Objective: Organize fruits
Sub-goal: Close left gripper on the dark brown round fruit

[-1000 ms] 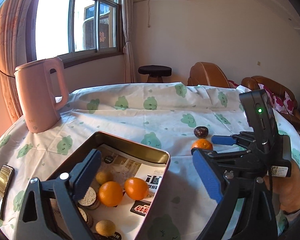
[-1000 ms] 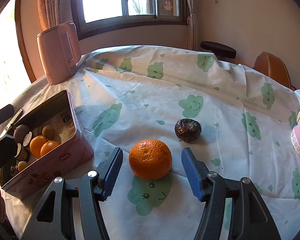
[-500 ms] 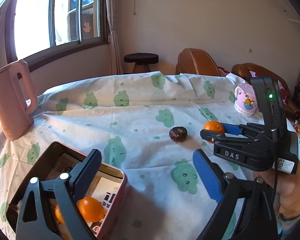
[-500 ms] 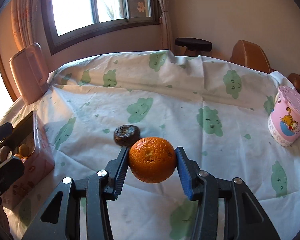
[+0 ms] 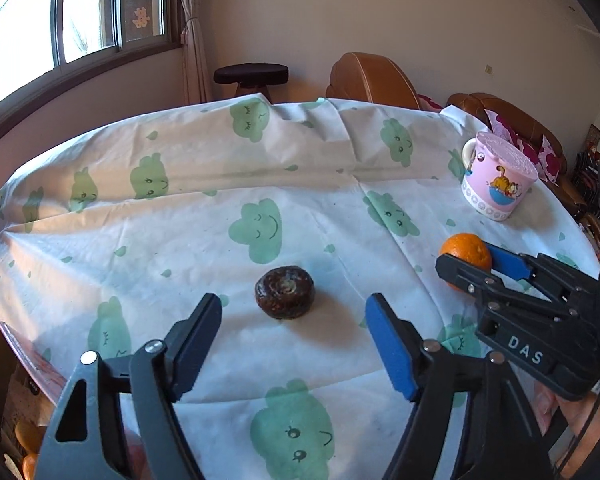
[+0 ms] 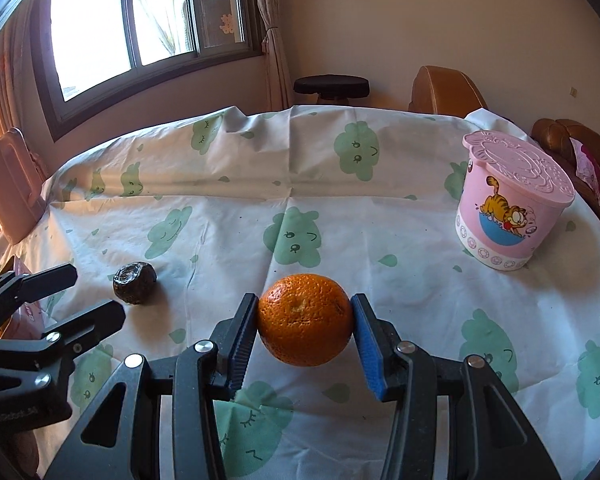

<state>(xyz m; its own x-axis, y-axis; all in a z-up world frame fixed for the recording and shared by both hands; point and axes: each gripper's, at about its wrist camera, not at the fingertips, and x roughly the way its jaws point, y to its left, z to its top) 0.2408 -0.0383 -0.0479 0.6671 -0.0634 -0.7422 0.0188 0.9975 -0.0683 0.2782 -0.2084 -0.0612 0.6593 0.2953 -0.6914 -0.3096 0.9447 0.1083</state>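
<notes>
- Right gripper (image 6: 304,322) clamps the orange (image 6: 304,314) between its pads, lifted clear of the tablecloth (image 6: 228,216).
- Left gripper (image 5: 294,322), jaws just narrowing but nothing gripped, lines up on the dark wrinkled fruit (image 5: 285,297) resting on the cloth just ahead.
- Tin (image 5: 4,368) at the left edge shows orange fruit inside; two fruits remain to bring over.
- Beyond, the pink cup (image 6: 512,204) stands apart.

- My desk (image 5: 204,200) wears a white cloth printed with green smiling clouds.
- A dark, wrinkled round fruit (image 5: 285,291) sits on it near the middle.
- A lidded pink cartoon-cat cup (image 6: 512,204) stands far right.
- A pink tin box (image 5: 4,364) rests at the left edge.
</notes>
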